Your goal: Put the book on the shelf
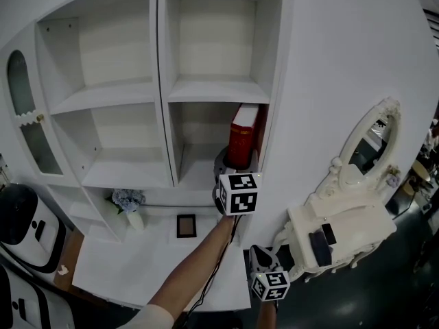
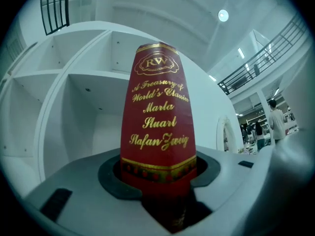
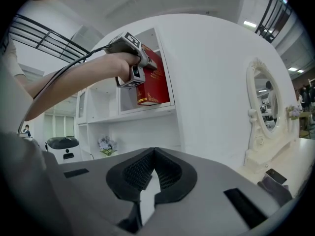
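A red book (image 1: 242, 134) with gold lettering on its spine (image 2: 158, 117) stands upright in the lower right compartment of the white shelf unit (image 1: 163, 88). My left gripper (image 1: 236, 164) reaches into that compartment and is shut on the book's lower end, its dark pads (image 2: 110, 173) against both covers. In the right gripper view the book (image 3: 153, 80) leans slightly on the shelf board with the left gripper (image 3: 146, 65) on it. My right gripper (image 1: 260, 252) hangs low by the desk's right corner, its ridged pads (image 3: 140, 171) together and holding nothing.
A white desk (image 1: 137, 262) below the shelves holds a vase of flowers (image 1: 128, 202) and a small dark frame (image 1: 186, 225). A white dressing table with an oval mirror (image 1: 363, 146) stands at the right. A black and white machine (image 1: 20, 218) sits at the left.
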Demonstrator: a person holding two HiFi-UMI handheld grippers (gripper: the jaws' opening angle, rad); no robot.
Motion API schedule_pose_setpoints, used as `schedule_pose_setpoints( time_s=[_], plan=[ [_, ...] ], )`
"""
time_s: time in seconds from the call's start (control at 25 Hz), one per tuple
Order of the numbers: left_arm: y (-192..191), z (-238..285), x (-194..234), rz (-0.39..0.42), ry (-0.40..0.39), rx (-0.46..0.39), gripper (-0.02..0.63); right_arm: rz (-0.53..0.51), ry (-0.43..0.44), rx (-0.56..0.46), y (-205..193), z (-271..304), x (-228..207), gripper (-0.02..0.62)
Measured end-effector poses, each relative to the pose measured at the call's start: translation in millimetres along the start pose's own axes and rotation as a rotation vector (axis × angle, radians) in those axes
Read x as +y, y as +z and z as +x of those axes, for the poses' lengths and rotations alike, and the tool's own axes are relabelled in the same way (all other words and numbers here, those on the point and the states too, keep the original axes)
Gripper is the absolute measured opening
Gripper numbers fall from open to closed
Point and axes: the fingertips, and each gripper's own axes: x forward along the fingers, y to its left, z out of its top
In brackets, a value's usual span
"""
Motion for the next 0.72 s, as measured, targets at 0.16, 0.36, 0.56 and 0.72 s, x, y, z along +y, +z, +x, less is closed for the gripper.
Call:
schedule_pose_setpoints(
  time_s=[0.16,0.36,0.56,0.72],
  plan=[
    [2,8,-14,-0.027,-0.098,0.002,0.284,0.0,0.002,0.004,0,5,-4,0.026],
    [7,21,-32,-0.004,-0.218,-0.019,0.35,0.001,-0.001,0.008,0,10,-10,0.026],
    [4,41,-21,-0.048,-0.284,-0.015,0.364,0.009,-0.014,0.023,-5,10,-20,0.026],
    [2,53,-24,-0.064,-0.408,0.014,0.396,0.017,-0.022,0.03,-7,12,-27,0.026]
  ],
)
